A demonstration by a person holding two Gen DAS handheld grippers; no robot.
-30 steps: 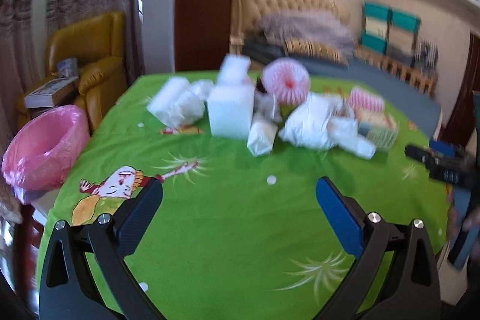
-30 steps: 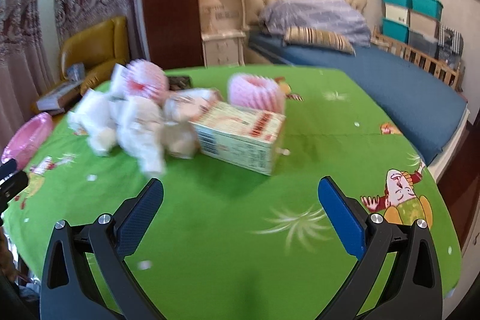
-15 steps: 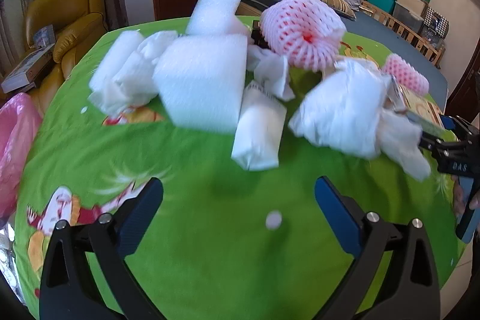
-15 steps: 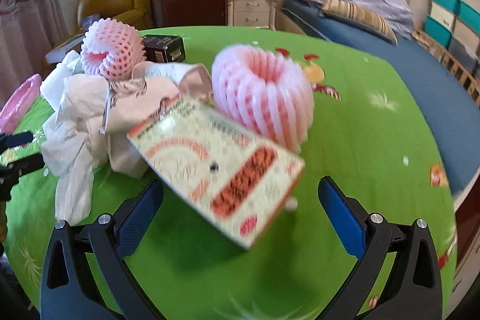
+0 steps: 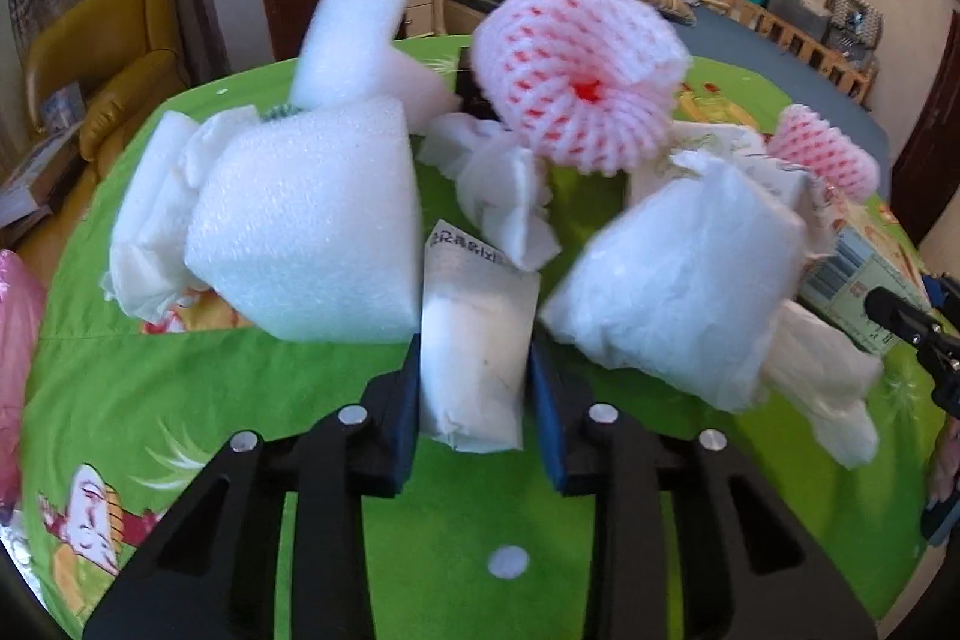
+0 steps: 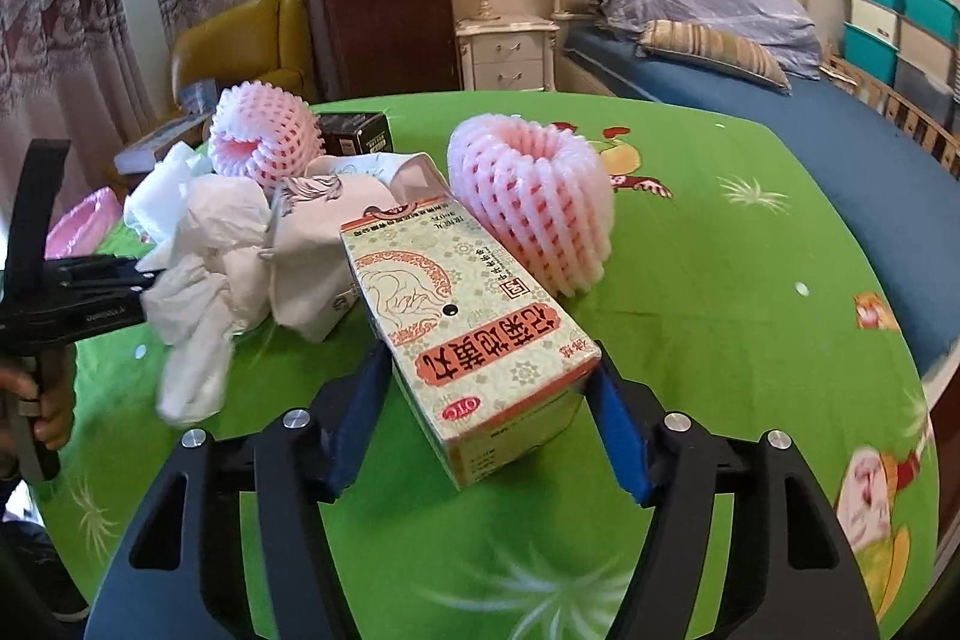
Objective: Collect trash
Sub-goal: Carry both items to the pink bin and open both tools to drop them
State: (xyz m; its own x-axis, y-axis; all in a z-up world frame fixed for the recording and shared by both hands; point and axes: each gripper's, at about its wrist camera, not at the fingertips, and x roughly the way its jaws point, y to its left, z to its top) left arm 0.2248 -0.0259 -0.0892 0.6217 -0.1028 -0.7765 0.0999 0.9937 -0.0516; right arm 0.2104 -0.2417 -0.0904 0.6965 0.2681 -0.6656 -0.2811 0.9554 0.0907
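Note:
A pile of trash lies on the green tablecloth [image 6: 738, 292]. My left gripper [image 5: 474, 388] is shut on a white paper packet [image 5: 474, 334], which stands between a white foam block [image 5: 312, 232] and crumpled white paper [image 5: 678, 280]. A pink foam fruit net [image 5: 576, 82] sits behind them. My right gripper [image 6: 489, 400] has a printed medicine box [image 6: 468, 328] between its blue pads. Its jaws are closing, and both pads touch the box's sides. A second pink net [image 6: 534, 202] stands just behind the box.
More crumpled tissue [image 6: 204, 250], a third pink net [image 6: 264, 142] and a black box [image 6: 354, 130] lie at the left of the right wrist view. A pink bin bag [image 5: 18, 340] hangs off the table's left edge. A yellow armchair [image 5: 120, 70] and a bed [image 6: 780, 88] stand beyond.
My left gripper has moved forward into the pile and shut on the paper packet. My right gripper has come up to the medicine box and its jaws have narrowed onto it.

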